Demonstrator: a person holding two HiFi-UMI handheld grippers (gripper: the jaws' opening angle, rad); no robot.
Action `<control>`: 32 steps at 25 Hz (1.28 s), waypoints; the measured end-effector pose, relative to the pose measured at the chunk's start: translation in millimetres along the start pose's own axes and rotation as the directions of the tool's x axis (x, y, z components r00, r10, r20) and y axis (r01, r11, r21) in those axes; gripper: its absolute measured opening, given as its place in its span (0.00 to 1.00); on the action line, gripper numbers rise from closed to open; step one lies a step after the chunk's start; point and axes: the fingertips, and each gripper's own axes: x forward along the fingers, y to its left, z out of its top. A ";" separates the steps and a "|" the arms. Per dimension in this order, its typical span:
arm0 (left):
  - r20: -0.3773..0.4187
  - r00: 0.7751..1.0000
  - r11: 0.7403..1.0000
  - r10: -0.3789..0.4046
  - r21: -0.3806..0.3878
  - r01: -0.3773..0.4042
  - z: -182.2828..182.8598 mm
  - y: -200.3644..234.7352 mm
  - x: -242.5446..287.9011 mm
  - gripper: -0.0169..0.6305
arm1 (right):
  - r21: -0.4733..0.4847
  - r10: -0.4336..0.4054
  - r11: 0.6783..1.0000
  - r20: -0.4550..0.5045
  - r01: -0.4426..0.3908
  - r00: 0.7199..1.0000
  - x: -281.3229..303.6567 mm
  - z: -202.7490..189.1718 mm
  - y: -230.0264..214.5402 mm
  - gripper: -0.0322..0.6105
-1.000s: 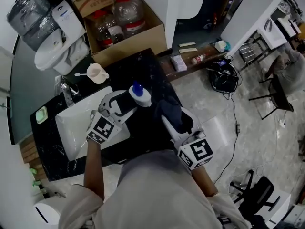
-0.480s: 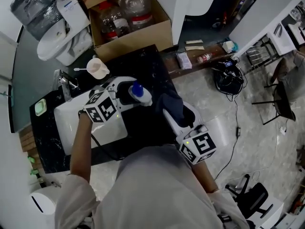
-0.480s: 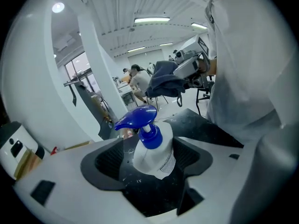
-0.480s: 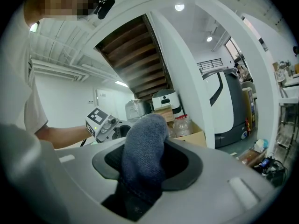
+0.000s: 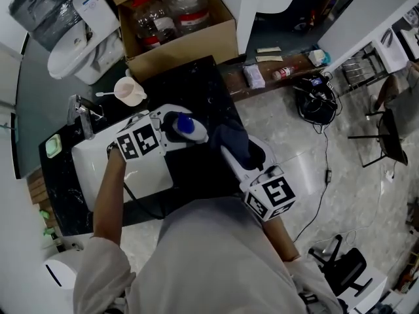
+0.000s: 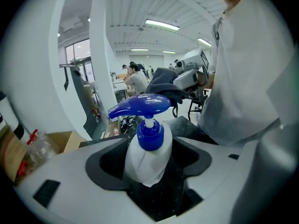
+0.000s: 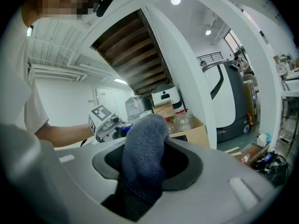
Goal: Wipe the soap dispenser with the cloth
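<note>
A white soap dispenser (image 5: 191, 131) with a blue pump head stands on the black counter (image 5: 196, 172) beside the sink. My left gripper (image 5: 178, 127) reaches it from the left. In the left gripper view the bottle (image 6: 147, 157) stands between the jaws of that gripper (image 6: 152, 183); they are closing, with a gap still showing at the bottle's right side. My right gripper (image 5: 237, 154) is shut on a dark blue cloth (image 5: 229, 141), just right of the dispenser. In the right gripper view the cloth (image 7: 142, 153) bulges up out of the jaws of the right gripper (image 7: 140, 183).
A white sink (image 5: 98, 175) with a faucet (image 5: 80, 113) lies left of the dispenser. A pink cup (image 5: 129, 91) stands on the counter behind it. Beyond are a cardboard box (image 5: 186, 44) of bottles and a toilet (image 5: 78, 54). The counter's right edge drops to the floor.
My left gripper has swung round from the near left to the left side of the dispenser, its jaws now wider about the bottle. The right gripper with the cloth shifted slightly.
</note>
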 end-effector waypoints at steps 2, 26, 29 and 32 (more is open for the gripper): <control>0.037 0.999 0.998 0.028 -0.049 -0.026 0.3 3.2 -2.6 0.49 | 0.008 -0.002 1.000 -0.005 0.002 1.000 1.8 -2.0 -2.8 0.32; 0.214 0.782 0.577 0.585 -0.788 -0.216 -25.7 31.2 -66.7 0.48 | -0.049 0.071 0.996 -0.051 -0.074 0.996 54.7 -14.7 28.0 0.32; 0.196 0.768 0.532 0.610 -0.819 -0.213 -30.8 29.1 -69.0 0.48 | -0.106 0.086 0.990 -0.070 -0.093 0.994 68.4 -20.3 41.1 0.32; 0.171 0.771 0.515 0.613 -0.827 -0.226 -33.9 24.9 -66.4 0.48 | -0.152 0.092 0.983 -0.096 -0.105 0.991 81.0 -26.5 49.4 0.32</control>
